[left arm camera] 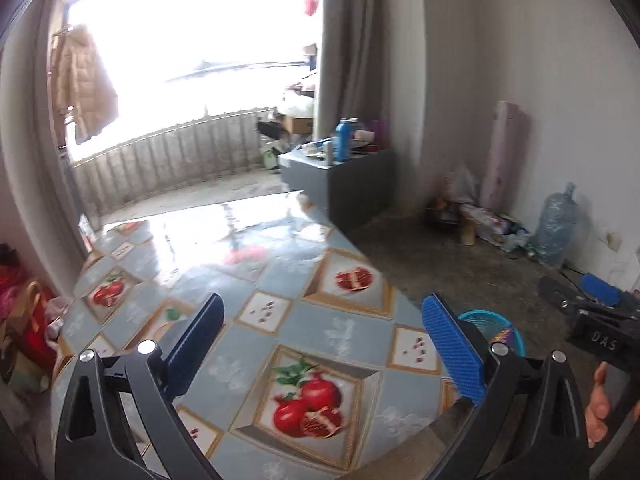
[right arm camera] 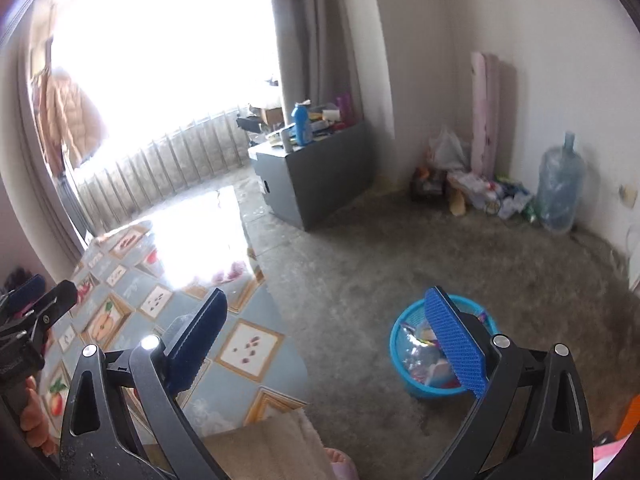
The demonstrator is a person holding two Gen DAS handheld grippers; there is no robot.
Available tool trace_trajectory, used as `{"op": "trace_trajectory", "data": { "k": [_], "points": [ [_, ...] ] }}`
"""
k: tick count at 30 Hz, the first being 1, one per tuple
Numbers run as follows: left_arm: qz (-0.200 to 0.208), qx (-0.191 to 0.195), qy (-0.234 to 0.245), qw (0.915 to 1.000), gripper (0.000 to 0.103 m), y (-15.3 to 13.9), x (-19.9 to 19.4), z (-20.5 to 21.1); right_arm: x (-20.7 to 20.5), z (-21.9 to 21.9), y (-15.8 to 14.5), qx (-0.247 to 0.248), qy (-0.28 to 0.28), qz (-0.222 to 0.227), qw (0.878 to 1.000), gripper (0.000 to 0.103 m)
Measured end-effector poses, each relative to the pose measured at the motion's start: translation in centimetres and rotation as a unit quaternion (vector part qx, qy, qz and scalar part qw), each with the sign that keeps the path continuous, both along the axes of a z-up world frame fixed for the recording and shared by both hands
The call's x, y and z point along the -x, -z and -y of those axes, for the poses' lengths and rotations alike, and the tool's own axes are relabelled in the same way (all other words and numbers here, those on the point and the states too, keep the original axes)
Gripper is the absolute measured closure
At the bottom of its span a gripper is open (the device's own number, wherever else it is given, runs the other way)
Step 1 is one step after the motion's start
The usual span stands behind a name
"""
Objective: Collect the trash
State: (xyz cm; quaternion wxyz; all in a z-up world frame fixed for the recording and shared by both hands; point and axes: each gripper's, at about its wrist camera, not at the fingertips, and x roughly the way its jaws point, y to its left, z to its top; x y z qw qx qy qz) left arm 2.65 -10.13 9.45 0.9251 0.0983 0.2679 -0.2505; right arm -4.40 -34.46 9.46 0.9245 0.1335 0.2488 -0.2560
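Observation:
My left gripper (left arm camera: 324, 304) hangs open and empty above a table (left arm camera: 340, 320) covered in a pomegranate-patterned cloth. A small green scrap (left arm camera: 173, 313) lies on the cloth beside its left finger. On the floor past the table's right edge stands a blue basket (left arm camera: 480, 314), partly hidden by the right finger. In the right wrist view my right gripper (right arm camera: 326, 296) is open and empty above the floor and the table corner (right arm camera: 248, 344). The blue basket (right arm camera: 424, 390) holds a clear plastic bottle and wrappers (right arm camera: 416, 354). Each gripper shows at the edge of the other's view: the right gripper (left arm camera: 576, 296) and the left gripper (right arm camera: 44, 294).
A grey cabinet (right arm camera: 312, 176) with bottles on top stands by the curtain. Against the far wall are a rolled mat (right arm camera: 484, 112), a heap of bags (right arm camera: 476, 188) and a large water jug (right arm camera: 560, 184). Bags sit left of the table (left arm camera: 28, 320). Bare concrete floor (right arm camera: 400, 248) surrounds the basket.

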Motion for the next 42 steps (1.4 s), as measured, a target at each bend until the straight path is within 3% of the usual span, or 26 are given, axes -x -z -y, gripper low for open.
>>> {"op": "trace_trajectory", "data": {
  "k": [5, 9, 14, 17, 20, 27, 33, 42],
  "points": [
    [0.031, -0.038, -0.069, 0.9964, 0.006, 0.8, 0.5, -3.9, -1.1, -4.1, -1.4, 0.077, -0.022, -0.010, 0.997, 0.008],
    [0.017, -0.040, -0.109, 0.9930, 0.006, 1.6, 0.4, -6.1, -0.9, -6.5, -1.9, 0.116, -0.042, 0.005, 0.992, 0.008],
    [-0.050, -0.055, -0.149, 0.9860, 0.006, 4.8, 1.0, -7.1, -1.8, -7.8, -0.5, 0.106, -0.089, -0.046, 0.989, 0.008],
    [-0.110, -0.048, -0.164, 0.9792, 0.006, 7.1, 1.5, -7.4, -2.0, -8.4, 1.4, 0.104, -0.087, -0.097, 0.986, 0.008],
    [-0.133, -0.057, -0.166, 0.9753, 0.006, 8.5, 2.0, -7.3, -1.8, -8.7, 3.9, 0.090, -0.084, -0.151, 0.981, 0.008],
    [-0.148, -0.077, -0.156, 0.9735, 0.006, 9.4, 1.9, -7.0, -0.9, -8.6, 6.3, 0.077, -0.067, -0.195, 0.975, 0.008],
    [-0.169, -0.082, -0.165, 0.9683, 0.006, 10.3, 0.8, -6.9, -0.6, -7.6, 6.9, 0.071, -0.043, -0.210, 0.974, 0.008],
    [-0.170, -0.096, -0.160, 0.9676, 0.006, 10.7, 0.6, -6.3, -0.5, -6.6, 8.0, 0.053, -0.022, -0.223, 0.973, 0.008]
  ]
}}
